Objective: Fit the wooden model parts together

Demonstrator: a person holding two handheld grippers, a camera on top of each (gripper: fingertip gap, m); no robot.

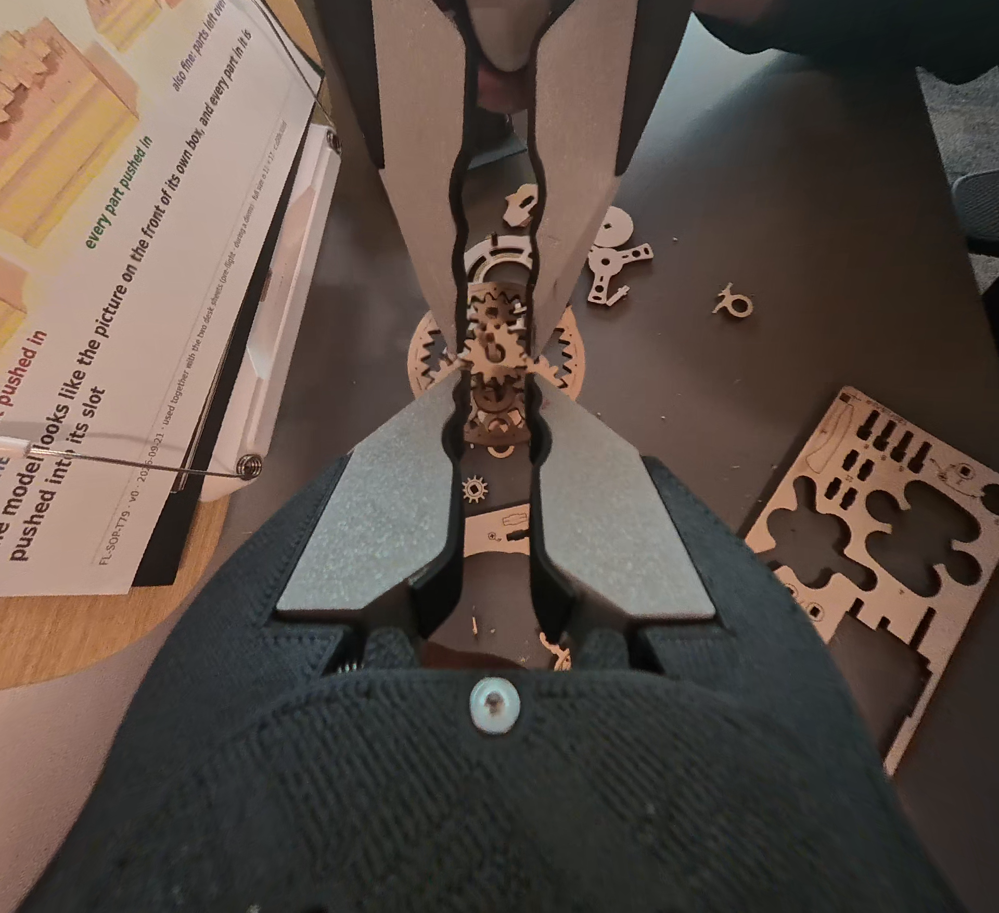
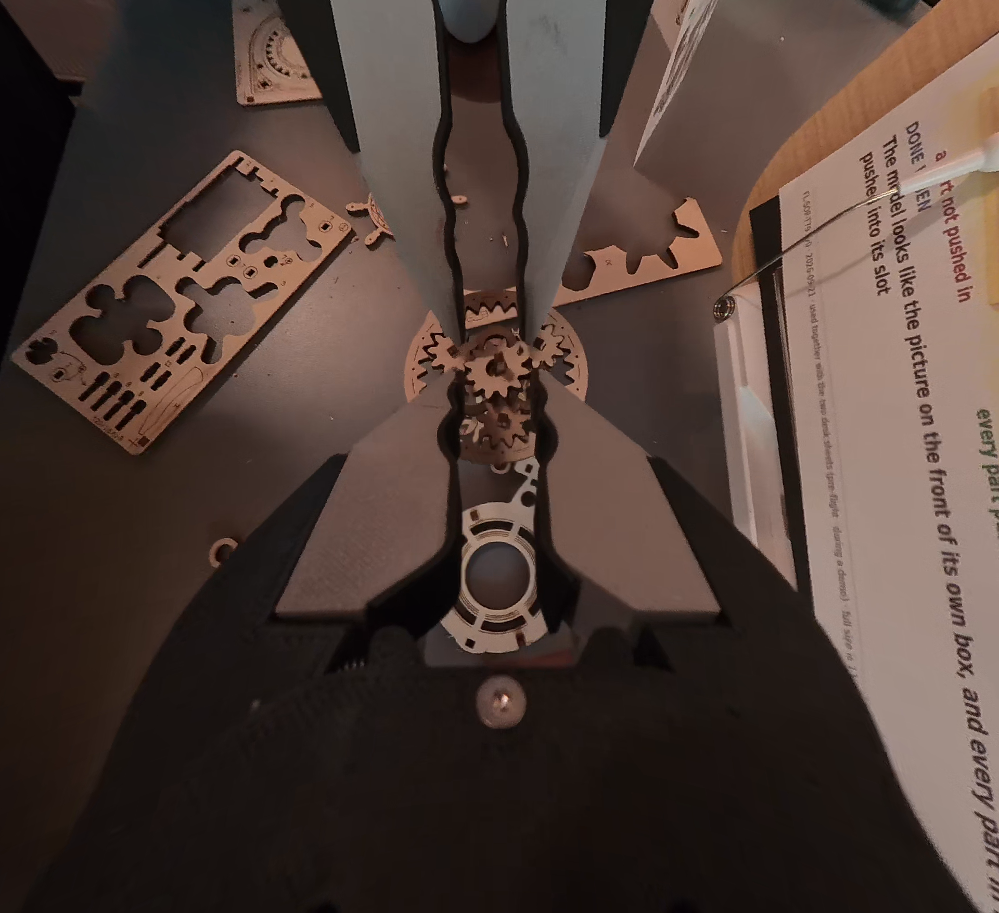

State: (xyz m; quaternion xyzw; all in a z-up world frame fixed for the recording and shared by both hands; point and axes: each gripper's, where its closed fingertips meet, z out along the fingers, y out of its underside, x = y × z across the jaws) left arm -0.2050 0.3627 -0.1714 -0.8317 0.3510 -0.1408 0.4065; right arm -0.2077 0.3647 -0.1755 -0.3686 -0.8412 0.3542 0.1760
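Note:
A small wooden gear assembly (image 1: 493,354) of several stacked cogs hangs between both grippers, just above a wooden ring gear (image 1: 567,362) with inner teeth that lies on the dark table. My left gripper (image 1: 494,389) comes in from the near side and is shut on the assembly. My right gripper (image 1: 494,335) comes in from the far side, tip to tip with it. In the right wrist view my right gripper (image 2: 497,389) is shut on the same assembly (image 2: 494,373), the left gripper (image 2: 494,335) faces it, and the ring gear (image 2: 570,368) lies below.
A punched-out wooden sheet (image 1: 876,524) lies to the right; it also shows in the right wrist view (image 2: 162,303). Loose wooden parts (image 1: 616,259), a small cog (image 1: 474,489) and a round frame piece (image 2: 494,579) lie around. A clipped instruction sheet (image 1: 135,238) stands on the left. Only a small space, under 4 cm, lies between the two pairs of fingers. Both grippers' tips are roughly 8 centimetres from the small cog (image 1: 474,489).

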